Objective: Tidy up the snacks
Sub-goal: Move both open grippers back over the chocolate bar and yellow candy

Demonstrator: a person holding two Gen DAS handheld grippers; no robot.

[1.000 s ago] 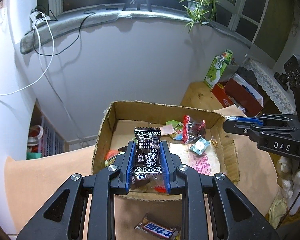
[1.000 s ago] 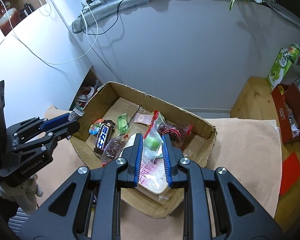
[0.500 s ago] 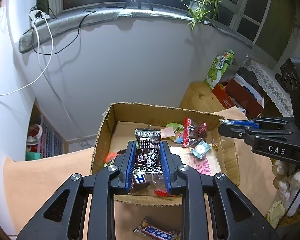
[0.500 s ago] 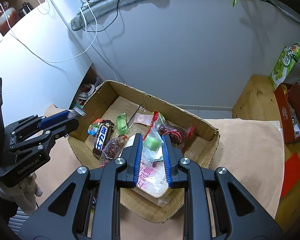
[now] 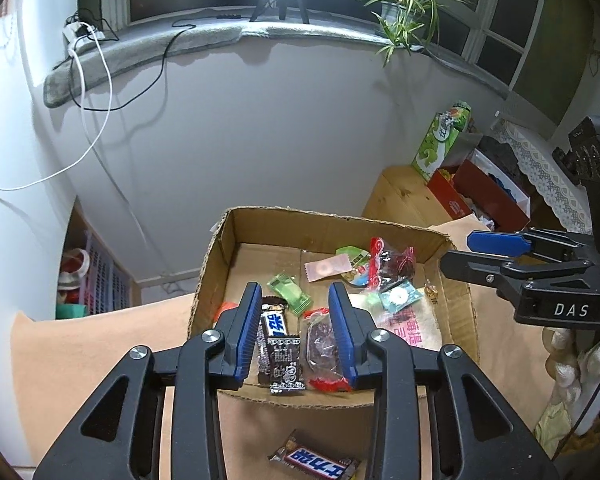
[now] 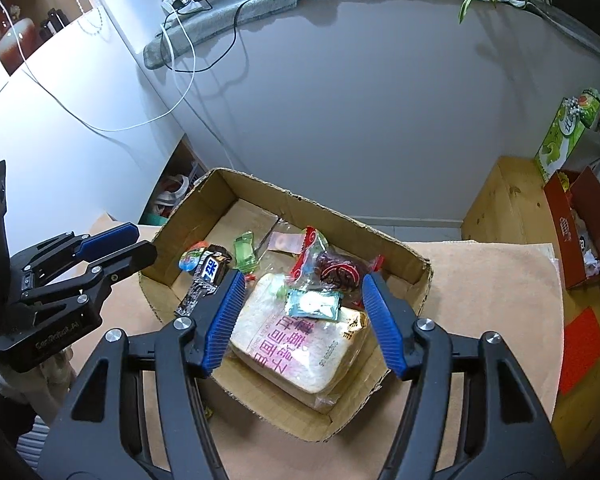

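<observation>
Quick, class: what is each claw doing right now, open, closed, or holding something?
Left claw: just opened, black patterned packet dropped into the cardboard box.
Right claw: just opened wide, teal candy packet lying free on the bread bag.

Cardboard box [image 5: 220, 264] — directly ahead of and below both grippers, on the covered table [image 5: 80, 352]. In the box, between the left gripper [image 5: 296, 332] jaws: patterned snack packet [image 5: 286, 368], chocolate bar [image 5: 274, 322] behind it, clear sweet bag [image 5: 320, 348] to its right. Between the right gripper [image 6: 304, 320] jaws: bread pack [image 6: 296, 344], small sachet [image 6: 314, 304] on top. Second chocolate bar [image 5: 316, 462] — outside the box, beneath the left gripper.
</observation>
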